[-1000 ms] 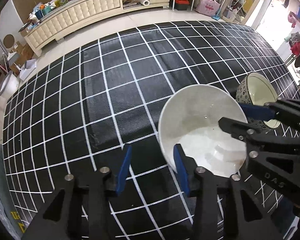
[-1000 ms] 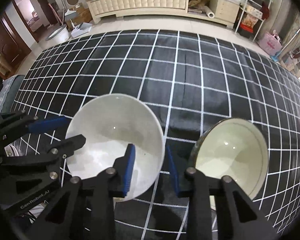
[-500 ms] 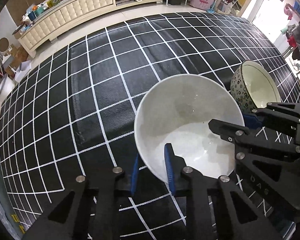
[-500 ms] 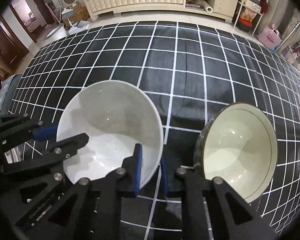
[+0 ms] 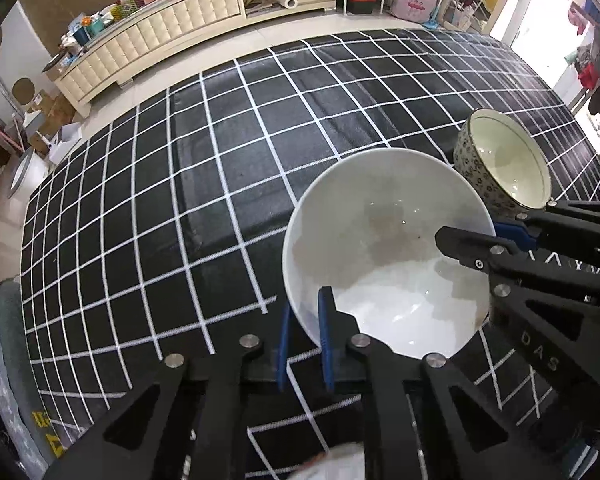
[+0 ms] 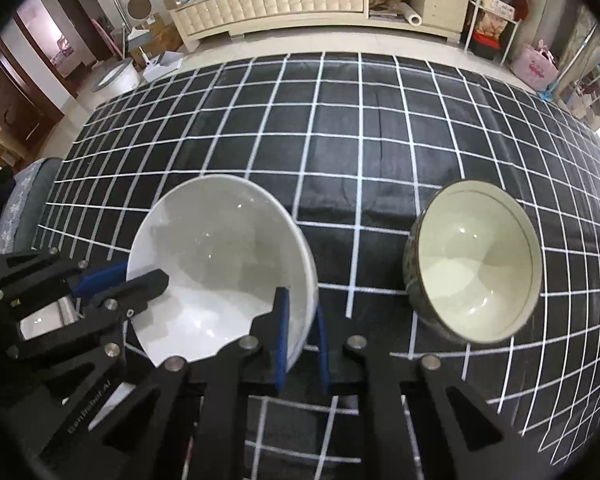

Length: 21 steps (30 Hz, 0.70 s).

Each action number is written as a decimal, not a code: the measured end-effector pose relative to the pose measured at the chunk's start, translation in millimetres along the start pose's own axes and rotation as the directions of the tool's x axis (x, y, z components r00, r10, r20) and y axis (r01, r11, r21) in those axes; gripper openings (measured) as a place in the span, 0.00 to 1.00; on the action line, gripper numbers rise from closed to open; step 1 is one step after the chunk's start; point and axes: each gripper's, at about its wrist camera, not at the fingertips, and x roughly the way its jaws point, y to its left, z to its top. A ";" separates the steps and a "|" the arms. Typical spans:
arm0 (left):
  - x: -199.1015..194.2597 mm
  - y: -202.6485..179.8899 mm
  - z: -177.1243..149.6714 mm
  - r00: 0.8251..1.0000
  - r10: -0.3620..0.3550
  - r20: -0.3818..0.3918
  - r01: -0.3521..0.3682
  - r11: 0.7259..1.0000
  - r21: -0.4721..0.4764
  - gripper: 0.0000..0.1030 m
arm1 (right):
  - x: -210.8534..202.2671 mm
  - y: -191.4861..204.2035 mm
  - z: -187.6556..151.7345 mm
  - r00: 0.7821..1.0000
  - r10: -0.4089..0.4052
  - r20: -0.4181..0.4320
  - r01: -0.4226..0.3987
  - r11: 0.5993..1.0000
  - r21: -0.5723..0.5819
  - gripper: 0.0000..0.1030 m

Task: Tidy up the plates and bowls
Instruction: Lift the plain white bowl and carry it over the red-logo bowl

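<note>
A plain white bowl is held over the black checked tablecloth. My left gripper is shut on its near left rim. My right gripper is shut on its near right rim; the white bowl is tilted in the right wrist view. A patterned dark bowl with a cream inside stands just to the right of it, apart from it; it also shows in the left wrist view.
The tablecloth covers the whole table. A grey chair edge sits at the near left. A cream cabinet with clutter stands across the floor beyond the table.
Both grippers have closed on opposite sides of the white bowl's rim. The bowl has lifted and tilted a little and now sits nearer both cameras.
</note>
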 end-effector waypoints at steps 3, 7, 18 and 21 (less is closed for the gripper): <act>-14.4 4.0 -7.0 1.000 -0.007 0.016 0.008 1.000 -0.019 0.11 | -12.8 9.9 -4.0 1.000 -0.002 0.017 0.002 1.000 -0.013 0.15; -35.0 8.4 -18.3 0.999 -0.001 0.039 0.002 0.999 -0.034 0.11 | -26.8 22.1 -11.0 0.999 -0.003 0.038 0.004 1.000 -0.029 0.15; -81.4 21.3 -62.5 0.996 0.024 0.086 -0.017 0.997 -0.078 0.11 | -53.1 51.9 -38.3 0.998 0.021 0.066 -0.017 0.998 -0.057 0.16; -89.6 21.5 -75.4 0.995 0.031 0.094 -0.024 0.996 -0.081 0.11 | -55.1 55.5 -44.9 0.998 0.028 0.064 -0.024 0.998 -0.060 0.16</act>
